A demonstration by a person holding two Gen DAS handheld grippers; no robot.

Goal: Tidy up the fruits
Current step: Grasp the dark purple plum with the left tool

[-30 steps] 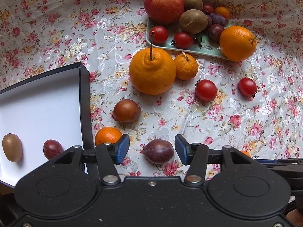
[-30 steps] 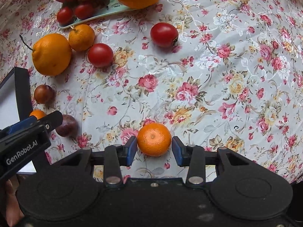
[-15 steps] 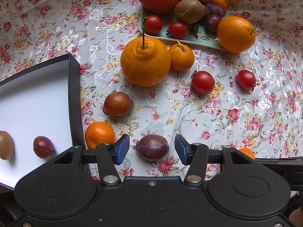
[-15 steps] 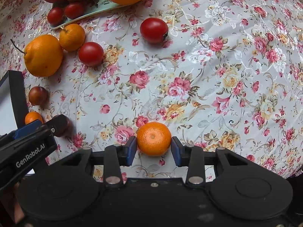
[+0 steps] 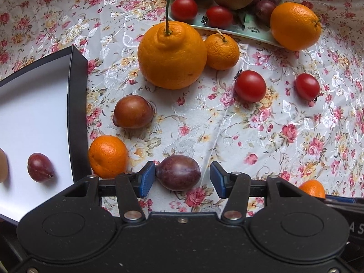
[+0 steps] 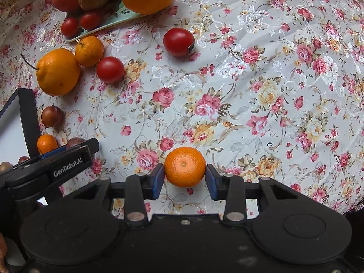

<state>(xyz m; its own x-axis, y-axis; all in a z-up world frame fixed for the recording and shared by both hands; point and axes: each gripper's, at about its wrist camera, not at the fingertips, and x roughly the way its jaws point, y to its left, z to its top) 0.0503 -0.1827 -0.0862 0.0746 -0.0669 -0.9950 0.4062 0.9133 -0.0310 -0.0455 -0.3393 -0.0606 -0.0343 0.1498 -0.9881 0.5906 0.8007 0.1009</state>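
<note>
Left side first: I see the white tray with a red plum lying in it. My left tongs are spread around a dark plum on the counter; its long axis runs across, pad to pad, the left pad touching it and the right one apart. Over right, my right tongs are spread around a mandarin, navel facing up towards the camera, the pads just beside its skin.

Bare floral cloth lies open to the right. A plum, mandarin and black tray wall crowd the left; a large stemmed orange blocks ahead.
</note>
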